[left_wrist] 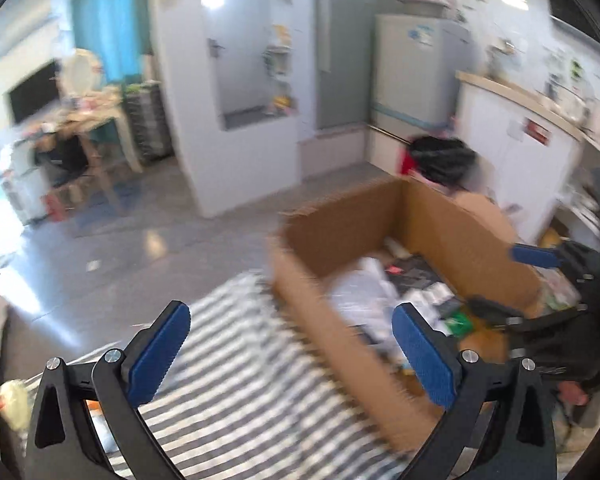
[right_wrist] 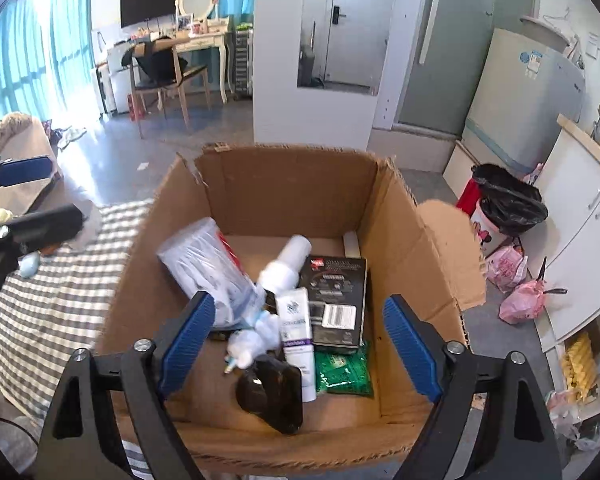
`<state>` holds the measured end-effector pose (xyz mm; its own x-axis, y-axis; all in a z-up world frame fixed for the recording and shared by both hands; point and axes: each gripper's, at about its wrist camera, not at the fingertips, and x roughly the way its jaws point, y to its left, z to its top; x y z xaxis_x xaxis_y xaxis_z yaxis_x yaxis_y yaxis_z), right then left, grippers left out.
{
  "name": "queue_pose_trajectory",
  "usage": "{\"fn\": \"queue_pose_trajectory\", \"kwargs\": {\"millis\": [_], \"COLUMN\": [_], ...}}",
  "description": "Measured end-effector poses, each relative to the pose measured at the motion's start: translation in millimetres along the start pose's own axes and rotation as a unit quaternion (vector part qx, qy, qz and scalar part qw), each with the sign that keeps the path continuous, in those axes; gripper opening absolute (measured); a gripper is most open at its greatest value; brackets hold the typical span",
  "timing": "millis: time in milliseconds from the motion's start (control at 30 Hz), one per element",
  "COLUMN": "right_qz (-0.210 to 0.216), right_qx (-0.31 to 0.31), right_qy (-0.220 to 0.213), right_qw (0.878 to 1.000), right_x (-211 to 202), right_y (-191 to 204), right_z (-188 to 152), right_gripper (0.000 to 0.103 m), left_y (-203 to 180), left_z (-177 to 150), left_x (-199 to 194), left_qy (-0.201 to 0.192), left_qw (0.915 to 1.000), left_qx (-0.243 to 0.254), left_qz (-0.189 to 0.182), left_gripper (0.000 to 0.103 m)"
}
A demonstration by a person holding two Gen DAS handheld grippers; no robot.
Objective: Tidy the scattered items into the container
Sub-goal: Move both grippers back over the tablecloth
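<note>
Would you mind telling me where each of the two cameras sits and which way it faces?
Left wrist view: sits on the left gripper, looking down over a striped cloth toward the cardboard box; its own open blue fingers show, and the right gripper at the right edge.
Right wrist view: sits on the right gripper, looking straight down into the cardboard box of items; its open fingers show, and the left gripper at the left edge.
Shared: the box, striped cloth, fridge and black bin bag.
</note>
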<state>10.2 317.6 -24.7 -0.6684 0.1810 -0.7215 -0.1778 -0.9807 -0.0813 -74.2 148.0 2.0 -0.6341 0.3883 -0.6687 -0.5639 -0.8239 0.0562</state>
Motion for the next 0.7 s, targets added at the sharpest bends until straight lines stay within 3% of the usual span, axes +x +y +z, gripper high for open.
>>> {"fn": "queue_pose_trajectory", "kwargs": {"millis": [100,200,367,533,700], "right_qz": [0.011,0.024,0.063,0.111,0.128], "right_qx": [-0.009,-0.030,-0.070,-0.086,-0.104], "right_qy": [-0.022,-0.037,-0.048,-0.030,-0.022], "right_qw": [1.000,0.999,0.994,0.990,0.986], "right_x": [-24,-43,-58,-53,-41], "right_y": [20,47,97,144,190], "right_z": [4,6,6,11,23], "right_gripper": [0.096,0.097,0.100,0.100,0.100], "left_y": [32,66,123,176,207], "left_z": [-14,-34,-73,-121,-157], "left_x": [-24,-45,-77,-93,-78], "left_qy": [-0.009,-0.010,0.000,0.019,0.042], "left_qw": [0.9984,0.9951,0.9796,0.9652,0.9607], "left_qx": [-0.035,-0.053,-0.092,-0.160,-0.189], "left_qz": [0.043,0.083,0.179,0.206,0.199], "left_gripper": [0.103,0.103,0.103,0.103,0.103]}}
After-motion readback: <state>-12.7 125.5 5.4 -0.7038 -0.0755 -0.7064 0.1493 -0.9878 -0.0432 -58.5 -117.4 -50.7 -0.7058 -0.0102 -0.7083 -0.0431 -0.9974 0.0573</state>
